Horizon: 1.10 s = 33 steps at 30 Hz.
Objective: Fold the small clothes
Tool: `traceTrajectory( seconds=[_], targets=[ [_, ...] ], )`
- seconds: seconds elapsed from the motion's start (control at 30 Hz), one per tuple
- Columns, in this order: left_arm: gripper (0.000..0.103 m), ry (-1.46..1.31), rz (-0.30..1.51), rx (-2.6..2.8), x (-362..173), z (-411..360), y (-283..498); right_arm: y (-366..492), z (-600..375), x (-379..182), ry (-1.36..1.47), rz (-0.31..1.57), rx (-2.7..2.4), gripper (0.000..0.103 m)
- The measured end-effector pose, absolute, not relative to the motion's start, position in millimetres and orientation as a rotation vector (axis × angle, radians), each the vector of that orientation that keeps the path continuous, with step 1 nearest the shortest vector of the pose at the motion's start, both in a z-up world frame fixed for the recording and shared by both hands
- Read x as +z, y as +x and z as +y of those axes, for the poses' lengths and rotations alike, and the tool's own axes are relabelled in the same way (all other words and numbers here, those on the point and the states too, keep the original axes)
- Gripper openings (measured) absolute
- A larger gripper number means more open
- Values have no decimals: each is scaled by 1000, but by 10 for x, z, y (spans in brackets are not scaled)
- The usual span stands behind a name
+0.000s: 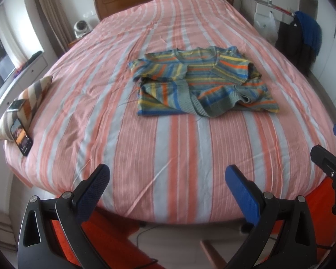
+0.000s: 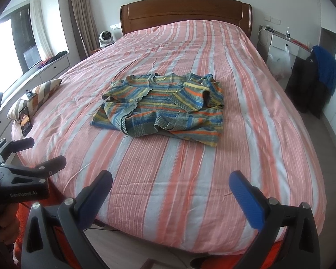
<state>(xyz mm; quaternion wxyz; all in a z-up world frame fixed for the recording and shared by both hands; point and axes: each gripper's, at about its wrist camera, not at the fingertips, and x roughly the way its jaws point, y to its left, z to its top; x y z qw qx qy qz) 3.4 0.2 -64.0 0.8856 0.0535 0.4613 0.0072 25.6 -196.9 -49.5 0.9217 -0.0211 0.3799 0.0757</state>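
We hold our left gripper [image 1: 165, 174] and right gripper [image 2: 170, 181] spread wide and empty over the bed's [image 2: 268, 134] foot edge, well short of the striped sweater [image 2: 161, 107] lying half-folded mid-bed.

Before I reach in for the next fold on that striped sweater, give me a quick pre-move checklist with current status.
1. Left gripper open, empty: ok.
2. Right gripper open, empty: ok.
3. Striped sweater sleeves folded inward: ok, though bunched and uneven.
4. Sweater lying flat: not ok, cuffs rumpled at the near hem.
5. Bedspread between grippers and sweater free of clutter: ok.
6. Phone and pillow away from the sweater: ok.
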Motion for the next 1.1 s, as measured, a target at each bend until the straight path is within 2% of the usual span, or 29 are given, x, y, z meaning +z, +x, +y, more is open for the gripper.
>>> traceTrajectory(
  seconds=[1.1],
  targets=[
    [103,110,986,29,-766,103,60,311,-1930,-636,-20,794,170,103]
  ],
)
